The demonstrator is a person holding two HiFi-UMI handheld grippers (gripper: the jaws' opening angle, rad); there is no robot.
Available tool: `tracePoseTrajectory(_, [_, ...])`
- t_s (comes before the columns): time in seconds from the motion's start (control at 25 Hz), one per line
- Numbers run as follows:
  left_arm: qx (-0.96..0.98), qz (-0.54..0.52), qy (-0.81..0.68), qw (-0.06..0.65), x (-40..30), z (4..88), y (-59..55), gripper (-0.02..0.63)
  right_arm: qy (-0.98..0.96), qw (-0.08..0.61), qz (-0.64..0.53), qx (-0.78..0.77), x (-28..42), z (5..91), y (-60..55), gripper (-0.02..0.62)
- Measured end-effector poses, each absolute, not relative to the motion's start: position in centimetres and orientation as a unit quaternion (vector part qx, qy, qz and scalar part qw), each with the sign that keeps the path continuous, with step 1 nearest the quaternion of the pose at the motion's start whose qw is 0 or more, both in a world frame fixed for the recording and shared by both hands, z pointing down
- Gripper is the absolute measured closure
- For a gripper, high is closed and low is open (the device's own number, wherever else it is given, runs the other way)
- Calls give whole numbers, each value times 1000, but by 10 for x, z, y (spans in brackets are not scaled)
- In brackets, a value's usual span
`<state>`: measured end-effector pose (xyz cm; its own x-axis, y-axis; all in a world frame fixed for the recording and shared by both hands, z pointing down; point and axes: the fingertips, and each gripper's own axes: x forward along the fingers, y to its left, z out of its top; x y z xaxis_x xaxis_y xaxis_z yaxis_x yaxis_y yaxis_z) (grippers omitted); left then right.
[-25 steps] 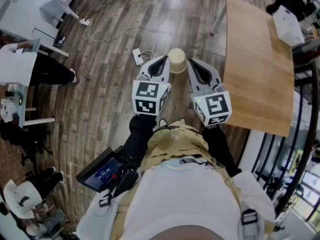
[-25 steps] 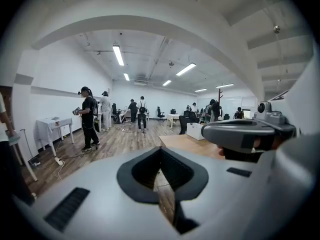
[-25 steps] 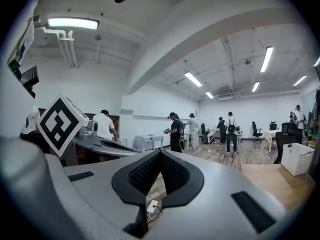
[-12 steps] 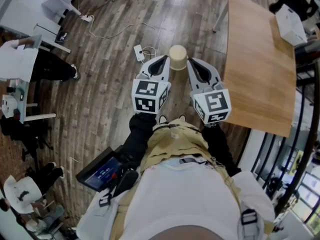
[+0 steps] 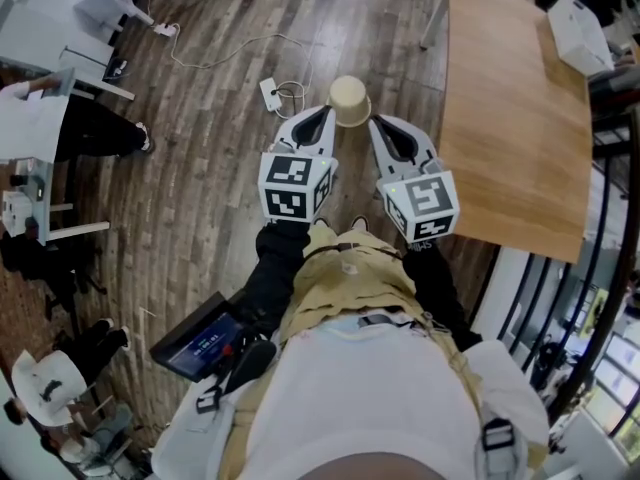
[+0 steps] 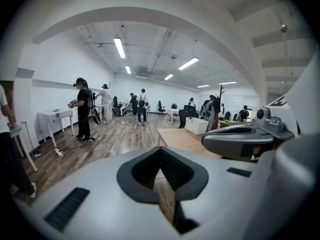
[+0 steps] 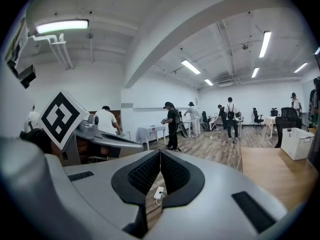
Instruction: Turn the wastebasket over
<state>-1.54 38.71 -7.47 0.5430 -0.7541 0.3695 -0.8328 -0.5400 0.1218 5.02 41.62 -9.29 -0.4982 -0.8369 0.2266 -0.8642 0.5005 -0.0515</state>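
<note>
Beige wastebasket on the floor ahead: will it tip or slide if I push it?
Probably light: the wastebasket looks small and plastic-like. It stands free on smooth wood floor, so a low push may slide it rather than tip it. Being round, it could roll once on its side.

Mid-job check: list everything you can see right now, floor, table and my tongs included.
wastebasket: one, beige, on the floor just past the tong tips
table: one, light wood, right of the wastebasket
crate: one, white, on the table's far end
power strips: two, white, floor left of the wastebasket
desks: at least two, white, upper left
bystanders: several, dark and white clothes, left edge
screen device: one, black, at the person's left hip
left tongs: one, grey, shut, empty
right tongs: one, grey, shut, empty
</note>
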Motion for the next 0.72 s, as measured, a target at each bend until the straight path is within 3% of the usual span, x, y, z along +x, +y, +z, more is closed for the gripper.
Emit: tracePoseTrajectory(0.72, [855,164,-457,183,-36,-14,348,604,-857,110,132,485,37,-30,376,572])
